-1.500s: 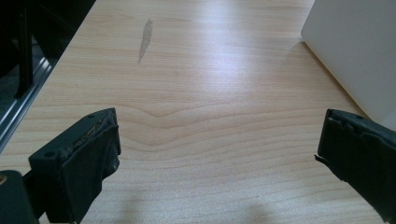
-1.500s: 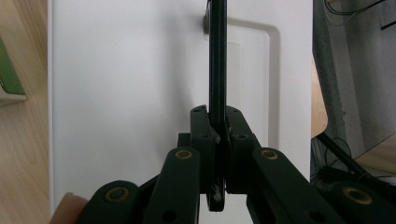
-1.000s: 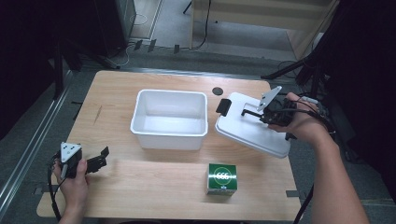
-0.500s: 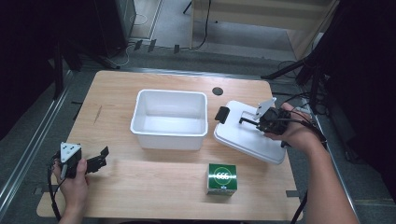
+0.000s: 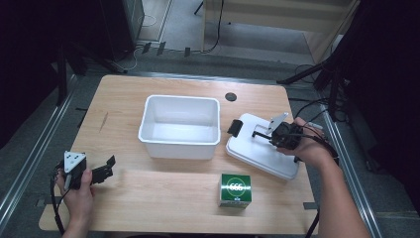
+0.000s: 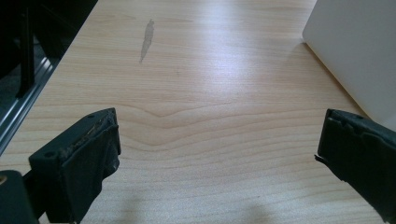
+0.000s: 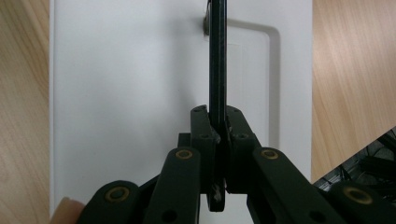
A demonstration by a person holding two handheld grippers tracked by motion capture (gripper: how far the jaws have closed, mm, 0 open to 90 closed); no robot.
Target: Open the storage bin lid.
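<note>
Right, status at this frame: right gripper (image 5: 257,133) had its jaws pressed together on the thin black handle (image 7: 217,60) of the white lid (image 5: 257,151). In the right gripper view the handle ran straight up between the pads, clamped. The lid sat on the table (image 5: 173,183) at about 3 o'clock from the white bin (image 5: 179,126), just beside it, apparently flat, though I couldn't confirm full contact with the wood. A second black tab (image 5: 235,128) showed at the lid's end toward the bin

The left gripper (image 5: 103,169) rested at 8 o'clock from the bin, jaws spread wide over bare wood, nothing between them; the left gripper view confirmed this, with the bin wall at the upper right edge

A green box (image 5: 235,189) stood at 5 o'clock from the bin, well apart from both grippers

My read on progress: bin open and empty, lid off and parked alongside. Remaining, probably: release the handle, load the green box into the bin, then refit the lid. None of that had begun
</note>
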